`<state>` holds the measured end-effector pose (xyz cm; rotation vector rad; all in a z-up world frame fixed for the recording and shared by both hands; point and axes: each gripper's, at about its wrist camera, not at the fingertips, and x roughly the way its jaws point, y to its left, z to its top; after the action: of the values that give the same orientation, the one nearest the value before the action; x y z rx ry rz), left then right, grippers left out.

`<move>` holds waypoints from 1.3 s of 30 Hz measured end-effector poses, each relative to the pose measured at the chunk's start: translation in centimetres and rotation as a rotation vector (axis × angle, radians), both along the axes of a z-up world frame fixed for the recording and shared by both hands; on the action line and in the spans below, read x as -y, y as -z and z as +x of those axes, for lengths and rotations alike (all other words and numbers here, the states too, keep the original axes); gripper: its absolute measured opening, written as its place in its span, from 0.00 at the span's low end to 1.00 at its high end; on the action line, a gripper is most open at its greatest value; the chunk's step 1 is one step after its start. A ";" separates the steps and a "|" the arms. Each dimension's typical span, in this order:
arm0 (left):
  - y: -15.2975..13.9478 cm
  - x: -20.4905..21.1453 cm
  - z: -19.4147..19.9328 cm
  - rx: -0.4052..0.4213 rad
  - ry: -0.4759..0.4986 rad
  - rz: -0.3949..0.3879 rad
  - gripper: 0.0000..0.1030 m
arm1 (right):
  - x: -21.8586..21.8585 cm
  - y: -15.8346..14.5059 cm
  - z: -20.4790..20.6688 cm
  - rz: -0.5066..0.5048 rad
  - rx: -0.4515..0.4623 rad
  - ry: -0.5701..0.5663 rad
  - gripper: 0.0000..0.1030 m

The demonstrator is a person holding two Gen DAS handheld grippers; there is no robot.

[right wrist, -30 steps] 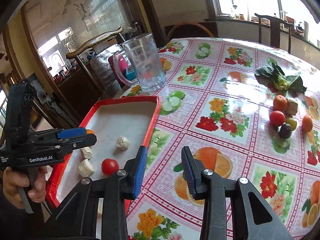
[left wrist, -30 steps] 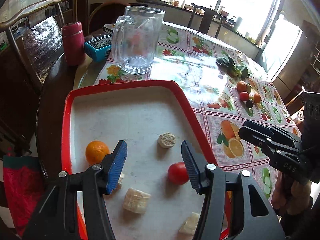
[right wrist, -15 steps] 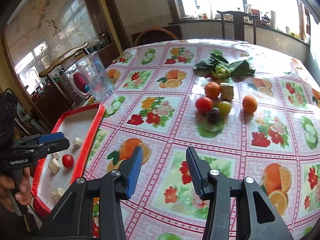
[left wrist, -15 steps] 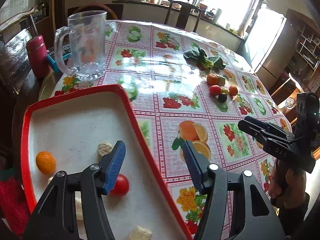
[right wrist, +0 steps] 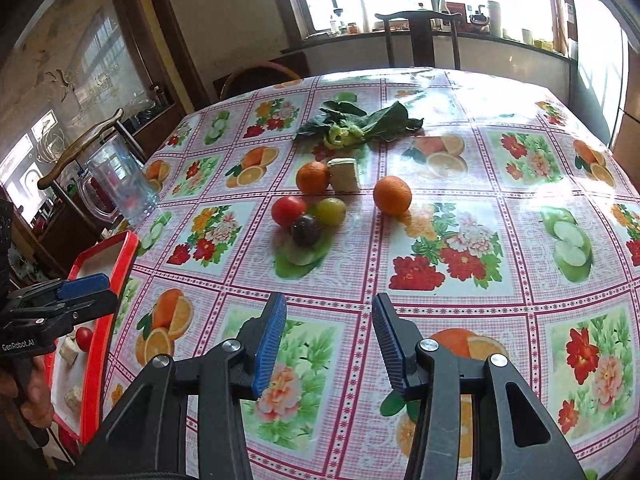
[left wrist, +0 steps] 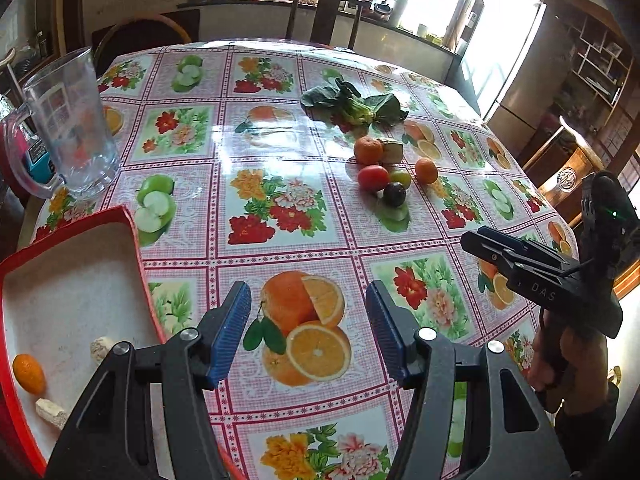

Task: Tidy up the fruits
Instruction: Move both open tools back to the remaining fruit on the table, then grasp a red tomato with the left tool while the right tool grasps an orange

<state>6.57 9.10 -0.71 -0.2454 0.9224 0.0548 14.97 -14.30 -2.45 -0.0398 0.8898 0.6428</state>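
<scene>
Left gripper (left wrist: 308, 328) held above the fruit-print tablecloth (left wrist: 280, 208), jaws spread wide, blue pads (left wrist: 230, 332) bare, nothing between them and nothing touched. Right gripper (right wrist: 329, 346) likewise gaping over the cloth, empty, aimed toward a cluster of loose fruit mid-table.

In that cluster: a red tomato (right wrist: 289, 210), a dark plum (right wrist: 306, 230) and a green fruit (right wrist: 330, 211) pressed together; just behind, an orange (right wrist: 313, 177) touching a pale cut wedge (right wrist: 344, 174); a second orange (right wrist: 392, 195) a little apart to the right. Leafy greens (right wrist: 360, 124) farther back.

At the table's left edge, a red-rimmed tray (left wrist: 138, 256) holding a small orange (left wrist: 29, 373) and pale chunks (left wrist: 101, 347); from the right wrist view, a red tomato (right wrist: 84, 339) also inside it. Empty glass mug (left wrist: 70, 124) standing beyond the tray's far corner.
</scene>
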 end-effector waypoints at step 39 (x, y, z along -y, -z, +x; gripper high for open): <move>5.0 5.1 16.4 -0.015 0.223 0.057 0.39 | -2.5 3.2 11.3 0.006 -0.025 0.005 0.34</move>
<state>22.93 3.98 -5.72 -0.0879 0.9573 -0.1231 26.27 -11.82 -5.68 -0.0238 0.9119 0.6428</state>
